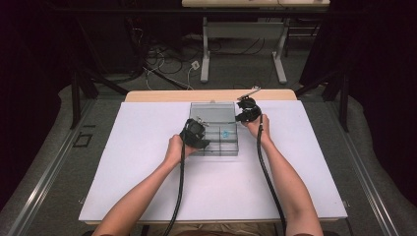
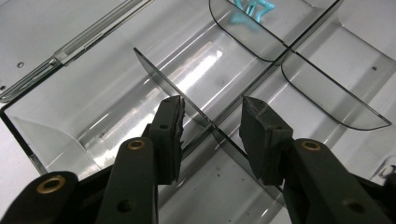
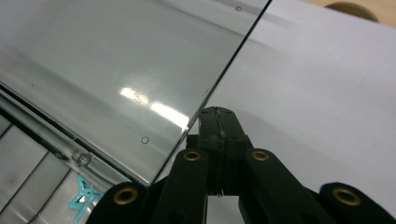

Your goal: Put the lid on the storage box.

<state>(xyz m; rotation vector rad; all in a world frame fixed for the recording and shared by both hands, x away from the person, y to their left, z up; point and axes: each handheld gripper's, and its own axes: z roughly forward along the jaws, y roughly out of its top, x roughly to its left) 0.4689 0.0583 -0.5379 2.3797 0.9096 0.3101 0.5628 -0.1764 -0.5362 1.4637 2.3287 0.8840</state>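
Jaws of the left gripper [image 2: 212, 123] parted to a narrow gap, straddling a thin smoky divider [image 2: 187, 100] inside the clear plastic organizer box [image 1: 215, 129], pads close on either side of the divider's edge without visibly pressing it. Divider upright, crossing a longer partition just ahead of the jaws. Beyond that, two curved partitions walling off further compartments, with a small turquoise piece [image 2: 250, 11] lying in the far one, partly cut off at the top of the left gripper view. Left hand [image 1: 174, 149] at the box's near left corner in the high view, cable trailing back along the forearm. Jaws of the right gripper [image 3: 218, 122] pressed fully together, nothing between them, tip just beside the right edge of the open lid [image 3: 116, 70], hard to tell whether touching. Lid lying flat and glossy, hinged along the box's far side, with the same turquoise piece [image 3: 84, 196] showing below the hinge at the bottom left of the right gripper view. Right gripper [image 1: 247, 112] at the far right corner of the box in the high view, right hand [image 1: 258, 129] behind it. Box resting near the far middle of a white table top [image 1: 147, 162], a strip of wooden edge [image 1: 172, 95] behind it. Farther off, grey floor, loose cables and the legs of another table [image 1: 243, 39].
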